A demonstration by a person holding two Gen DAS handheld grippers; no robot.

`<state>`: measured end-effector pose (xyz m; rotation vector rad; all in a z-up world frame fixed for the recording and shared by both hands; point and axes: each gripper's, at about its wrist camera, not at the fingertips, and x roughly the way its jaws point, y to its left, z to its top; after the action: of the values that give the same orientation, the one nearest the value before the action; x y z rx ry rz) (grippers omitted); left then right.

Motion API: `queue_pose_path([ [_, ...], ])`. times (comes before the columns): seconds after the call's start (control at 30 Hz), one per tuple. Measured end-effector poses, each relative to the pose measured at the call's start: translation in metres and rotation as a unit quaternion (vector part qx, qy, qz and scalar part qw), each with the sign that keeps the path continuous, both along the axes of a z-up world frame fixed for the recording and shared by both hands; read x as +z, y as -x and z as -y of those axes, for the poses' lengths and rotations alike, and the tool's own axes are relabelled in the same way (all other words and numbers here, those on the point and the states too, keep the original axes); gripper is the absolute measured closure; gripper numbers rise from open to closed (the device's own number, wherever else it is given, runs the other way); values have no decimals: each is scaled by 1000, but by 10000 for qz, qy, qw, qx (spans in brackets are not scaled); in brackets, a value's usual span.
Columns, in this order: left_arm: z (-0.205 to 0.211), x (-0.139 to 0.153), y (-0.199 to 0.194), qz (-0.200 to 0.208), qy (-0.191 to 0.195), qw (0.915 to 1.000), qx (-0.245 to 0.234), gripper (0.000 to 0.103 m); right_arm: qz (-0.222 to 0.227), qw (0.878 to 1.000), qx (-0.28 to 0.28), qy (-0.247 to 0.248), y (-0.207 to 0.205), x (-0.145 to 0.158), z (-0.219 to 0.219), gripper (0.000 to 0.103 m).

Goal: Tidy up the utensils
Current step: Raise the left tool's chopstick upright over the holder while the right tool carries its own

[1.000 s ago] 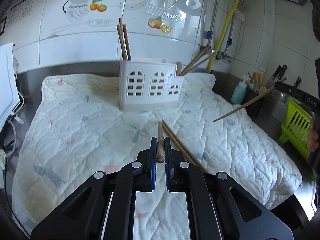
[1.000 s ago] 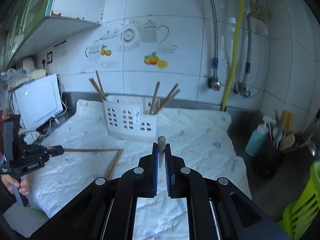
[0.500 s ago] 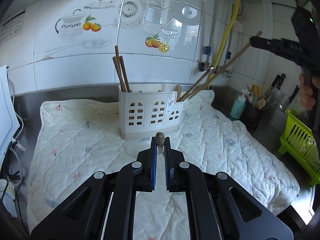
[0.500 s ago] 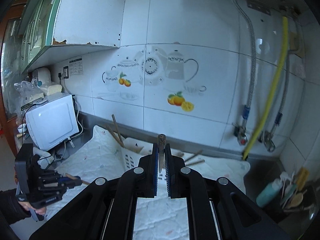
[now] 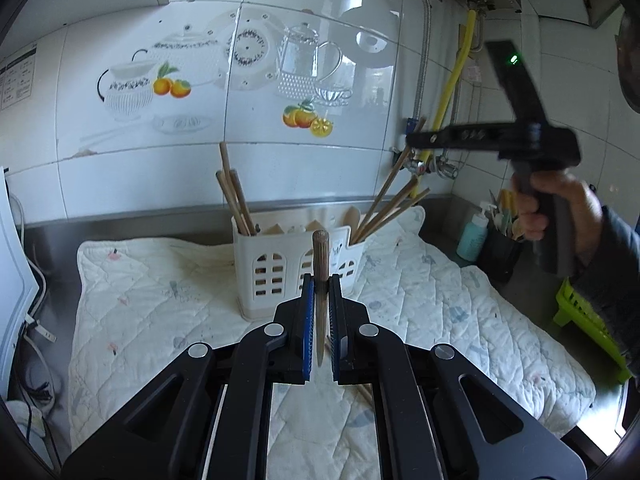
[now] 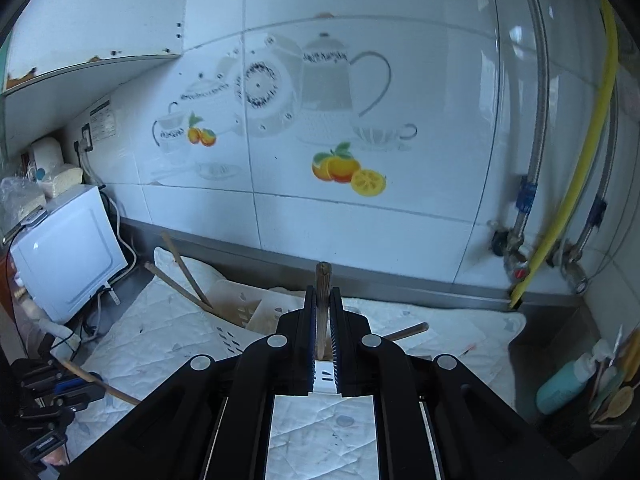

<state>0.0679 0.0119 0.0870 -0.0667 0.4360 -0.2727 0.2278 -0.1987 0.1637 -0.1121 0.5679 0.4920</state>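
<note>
both grippers have been raised off the quilted mat (image 5: 160,300) since the earlier frames and each now carries one chopstick. the left gripper (image 5: 320,320) has its fingers closed to a narrow slot on a brown chopstick (image 5: 320,280), which stands nearly upright with its blunt end up in front of the white utensil holder (image 5: 280,276); a second ago that stick lay low and pointed forward over the mat, beside two loose sticks. one loose stick (image 5: 366,390) is partly visible on the mat under the fingers. the right gripper (image 6: 323,328) is likewise clamped on a second chopstick (image 6: 322,280), and has moved from far right of the holder to a position above its right compartment, where the left view shows the stick slanting down among the ones already stowed (image 5: 384,216). the right camera, which a second ago saw the whole holder, now looks mostly at the tiled wall with the holder rim (image 6: 236,300) just beneath. judgement: the right stick is at the point of deposit; release has not occurred. the left stick is positioned for insertion next. other sticks stand in the holder's left compartment (image 5: 234,196). risk: the long sticks may collide over the holder.
</note>
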Motion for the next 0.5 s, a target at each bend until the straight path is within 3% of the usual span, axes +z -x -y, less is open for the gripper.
queue_pose_path([
  [0.1,2,13,-4,123,-50,9999,-22,98,2,10000,-43,-42,-6,-7,0,93],
  [0.17,3,24,-7,244,-84,9997,-30,98,50,9999,-55,-110,-5,-8,2,84],
  [0.5,3,90,-35,991,-176,9947,207,98,418,9991,37,-41,31,-2,18,76],
])
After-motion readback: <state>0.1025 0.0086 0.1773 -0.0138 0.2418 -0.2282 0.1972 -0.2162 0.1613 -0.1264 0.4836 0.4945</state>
